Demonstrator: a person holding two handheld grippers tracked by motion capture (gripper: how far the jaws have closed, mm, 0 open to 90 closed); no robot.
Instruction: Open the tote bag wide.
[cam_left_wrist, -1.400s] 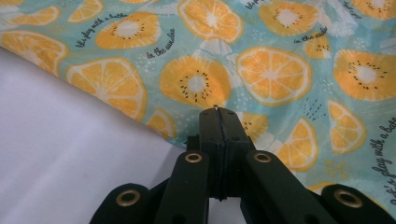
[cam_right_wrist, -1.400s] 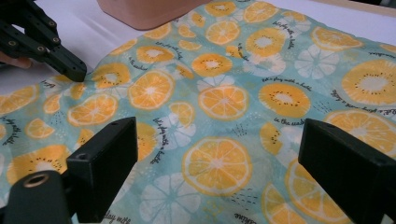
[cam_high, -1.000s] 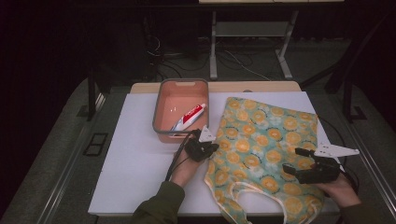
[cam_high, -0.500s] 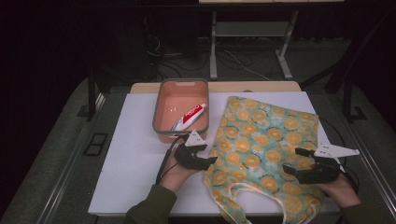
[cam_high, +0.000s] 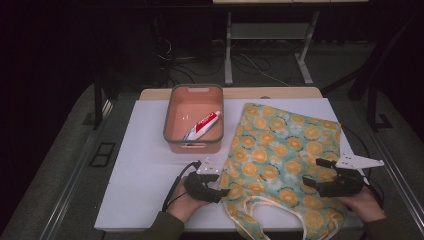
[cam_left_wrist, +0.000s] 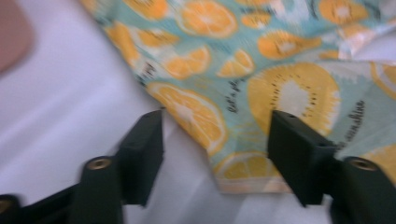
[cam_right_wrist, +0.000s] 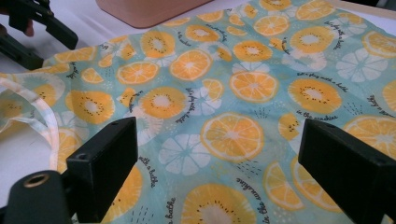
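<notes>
2 grippers sit at the fruit-print bag (cam_high: 280, 160) lying flat on the table (cam_high: 140, 165), the left gripper (cam_high: 218, 192) just opened at its near-left edge, the right gripper (cam_high: 311, 181) gaping empty above it, so I'd judge the handling barely begun.

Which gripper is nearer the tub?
Left. The left gripper sits just below the tub, at the bag's left edge; the right gripper hovers over the bag's far right side.
</notes>
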